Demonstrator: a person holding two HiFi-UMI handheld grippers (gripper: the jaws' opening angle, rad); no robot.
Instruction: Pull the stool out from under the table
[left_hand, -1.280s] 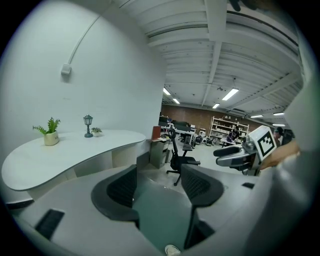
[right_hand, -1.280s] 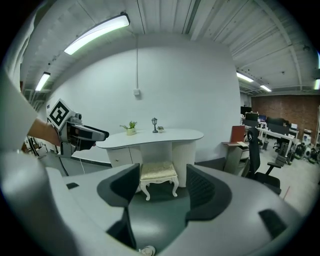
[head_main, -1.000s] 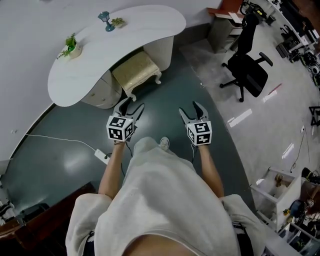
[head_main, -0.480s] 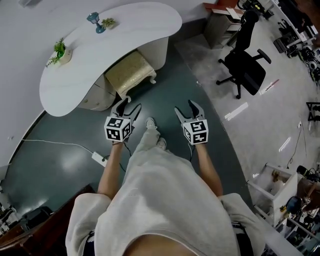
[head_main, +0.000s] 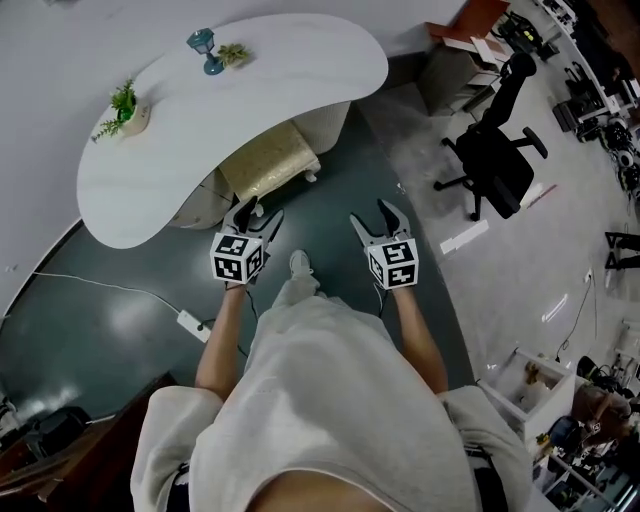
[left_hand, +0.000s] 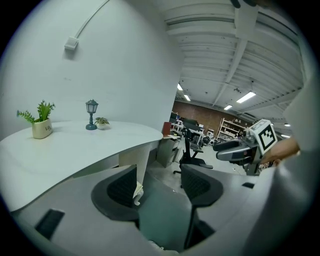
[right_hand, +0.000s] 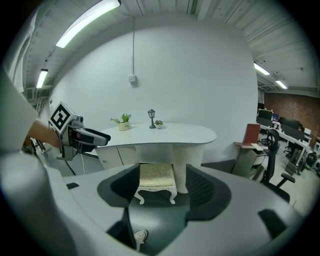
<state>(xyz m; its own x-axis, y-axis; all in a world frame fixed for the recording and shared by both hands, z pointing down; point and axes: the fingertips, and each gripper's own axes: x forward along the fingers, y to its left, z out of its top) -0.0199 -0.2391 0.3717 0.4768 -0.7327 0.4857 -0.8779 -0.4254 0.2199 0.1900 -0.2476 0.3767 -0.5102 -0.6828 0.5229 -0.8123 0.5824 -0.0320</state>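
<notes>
stool (head_main: 268, 160) under white table (head_main: 250, 80), dark floor (head_main: 100, 330); left tool (head_main: 262, 211), right tool (head_main: 371, 214) spread, empty.

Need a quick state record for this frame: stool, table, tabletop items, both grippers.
stool: partly under the table, cushion end sticking out, untouched
table: white, curved top
on table: potted plant, small lamp, small plant
left gripper: open, empty, short of the stool
right gripper: open, empty, short of the stool
nearby: black office chair
</notes>
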